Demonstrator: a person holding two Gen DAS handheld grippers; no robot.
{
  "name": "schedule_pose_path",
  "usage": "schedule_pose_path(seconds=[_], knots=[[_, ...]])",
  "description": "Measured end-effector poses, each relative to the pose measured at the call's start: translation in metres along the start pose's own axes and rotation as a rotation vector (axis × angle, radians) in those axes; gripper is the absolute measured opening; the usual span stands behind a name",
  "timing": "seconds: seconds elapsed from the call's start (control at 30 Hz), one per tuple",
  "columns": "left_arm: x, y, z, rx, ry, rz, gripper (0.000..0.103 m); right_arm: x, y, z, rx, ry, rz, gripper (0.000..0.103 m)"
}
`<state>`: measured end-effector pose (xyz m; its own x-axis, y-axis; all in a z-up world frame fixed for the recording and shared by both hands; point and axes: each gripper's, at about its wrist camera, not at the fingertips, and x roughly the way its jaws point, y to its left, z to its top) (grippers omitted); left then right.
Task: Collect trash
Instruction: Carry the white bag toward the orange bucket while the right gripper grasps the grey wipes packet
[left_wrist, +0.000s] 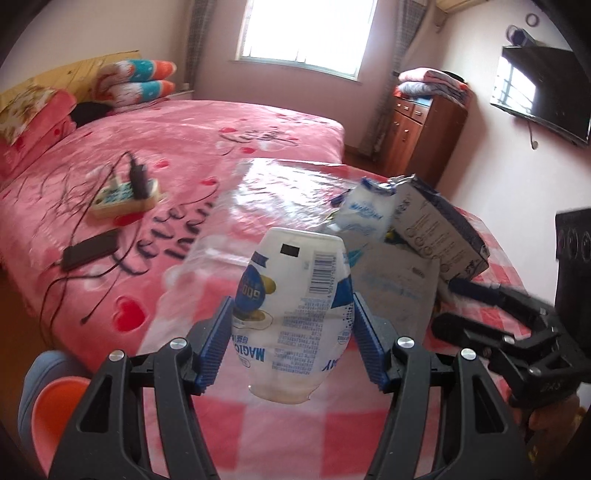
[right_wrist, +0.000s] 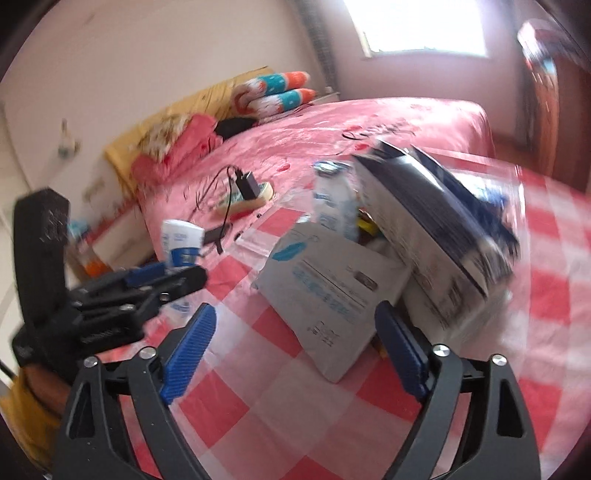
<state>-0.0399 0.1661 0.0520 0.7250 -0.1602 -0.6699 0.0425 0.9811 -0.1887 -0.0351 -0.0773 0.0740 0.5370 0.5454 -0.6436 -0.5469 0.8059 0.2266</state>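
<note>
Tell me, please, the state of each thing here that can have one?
left gripper: shut on the crushed plastic bottle
right gripper: open, empty
grey flat box: flattened, on the checked cloth
dark carton: tilted
charger: plugged into power strip

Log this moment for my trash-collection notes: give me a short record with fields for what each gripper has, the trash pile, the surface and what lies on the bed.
left gripper: shut on a squashed white bottle with a blue label, held clear of the table
right gripper: open, nothing between its pads
trash pile: flattened grey box, dark-edged carton tilted, small white carton behind
surface: red-and-white checked cloth under clear plastic
bed: pink cover, power strip with a charger, cables
</note>
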Motion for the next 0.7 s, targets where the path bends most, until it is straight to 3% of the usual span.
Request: schedule_pose_path(seconds=[0.3,0.47,0.7], knots=[[-0.02,0.026,-0.033,-0.044,0.034,0.024,0.063,0.052,0.009,0.017,-0.286,0.114,-0.121,0.093],[-0.021,0.037,-0.041,-0.067,0.048,0.039,0.063,0.073,0.009,0.013,-0.346,0.204,-0.084,0.094],[-0.019,0.051,-0.049,-0.1,0.06,0.049,0.063,0.089,0.02,-0.001,-0.37,0.248,-0.089,0.094]])
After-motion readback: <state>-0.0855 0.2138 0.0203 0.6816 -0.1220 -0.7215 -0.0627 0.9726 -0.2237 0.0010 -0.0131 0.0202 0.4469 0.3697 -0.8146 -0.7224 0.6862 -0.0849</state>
